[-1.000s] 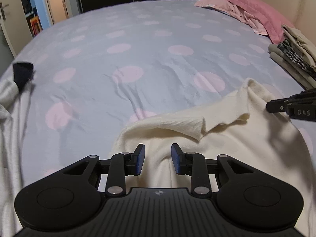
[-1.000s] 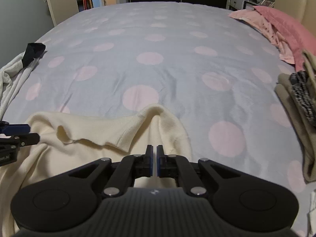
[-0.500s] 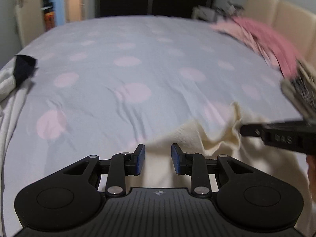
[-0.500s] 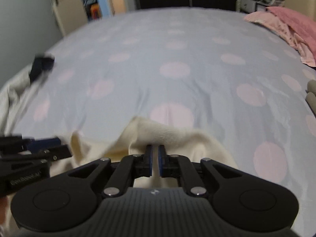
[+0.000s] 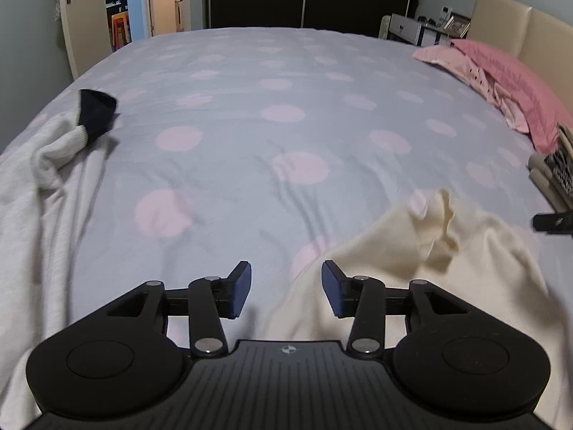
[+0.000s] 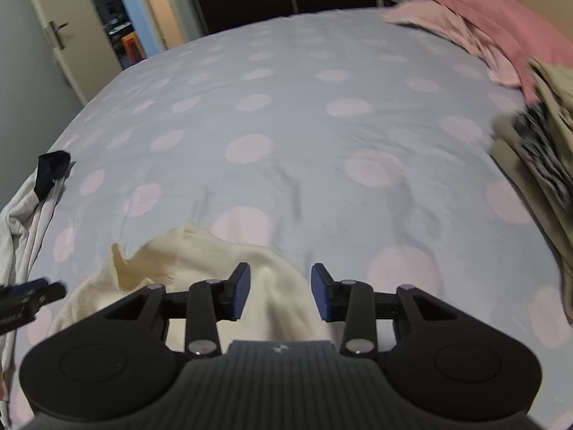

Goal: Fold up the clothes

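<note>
A rumpled cream knit sweater (image 5: pixel 447 251) lies at lower right of the left-wrist frame on the grey bedspread with pink dots (image 5: pixel 286 114). The left gripper (image 5: pixel 285 288) and right gripper (image 6: pixel 279 292) both gape, holding nothing — half a second ago the right was pinched on the knit. Seemingly between grasps; next comes a fresh grip on an edge.

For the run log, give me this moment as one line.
left gripper: open, empty | right gripper: open, empty | cream sweater: crumpled on bed
</note>
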`<state>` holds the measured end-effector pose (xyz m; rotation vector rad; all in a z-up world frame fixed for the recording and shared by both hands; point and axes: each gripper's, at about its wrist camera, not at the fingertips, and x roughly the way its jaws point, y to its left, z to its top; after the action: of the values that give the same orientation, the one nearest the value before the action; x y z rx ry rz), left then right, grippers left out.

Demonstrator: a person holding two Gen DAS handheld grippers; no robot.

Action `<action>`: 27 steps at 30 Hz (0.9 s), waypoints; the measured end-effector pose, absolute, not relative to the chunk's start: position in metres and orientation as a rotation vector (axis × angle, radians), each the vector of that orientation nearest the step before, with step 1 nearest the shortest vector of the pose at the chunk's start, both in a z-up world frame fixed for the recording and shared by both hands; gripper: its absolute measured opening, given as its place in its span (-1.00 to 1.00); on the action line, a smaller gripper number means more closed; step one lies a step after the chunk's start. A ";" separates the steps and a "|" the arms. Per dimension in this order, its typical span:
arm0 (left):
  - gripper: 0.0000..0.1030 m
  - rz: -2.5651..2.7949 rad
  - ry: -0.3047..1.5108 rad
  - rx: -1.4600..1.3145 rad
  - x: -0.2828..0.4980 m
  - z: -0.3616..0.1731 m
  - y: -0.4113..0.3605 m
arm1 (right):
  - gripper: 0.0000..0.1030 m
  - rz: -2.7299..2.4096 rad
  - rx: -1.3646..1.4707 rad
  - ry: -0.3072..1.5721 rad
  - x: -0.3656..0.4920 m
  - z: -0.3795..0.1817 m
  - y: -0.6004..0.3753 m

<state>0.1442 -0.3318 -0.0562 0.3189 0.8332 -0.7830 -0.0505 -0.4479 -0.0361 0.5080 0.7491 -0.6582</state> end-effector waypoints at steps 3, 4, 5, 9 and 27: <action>-0.19 -0.768 0.850 0.331 0.140 -0.051 -0.309 | -0.15 -0.683 0.531 0.765 -0.069 -0.031 -0.456; -0.19 -0.761 0.857 0.333 0.138 -0.050 -0.301 | -0.11 -0.692 0.538 0.770 -0.076 -0.029 -0.459; -0.19 -0.754 0.864 0.335 0.136 -0.049 -0.293 | -0.10 -0.696 0.540 0.777 -0.083 -0.028 -0.459; -0.19 -0.738 0.931 0.336 0.129 -0.049 -0.264 | -0.04 -0.683 0.537 0.830 -0.109 -0.029 -0.452; -0.53 -0.697 1.229 0.463 0.058 -0.092 -0.174 | 0.16 -0.574 0.337 0.948 -0.196 0.009 -0.396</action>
<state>0.0578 -0.1744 -0.0917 0.4631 1.2294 -0.6966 -0.1958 -0.3961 0.0085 0.3366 0.9479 -0.5737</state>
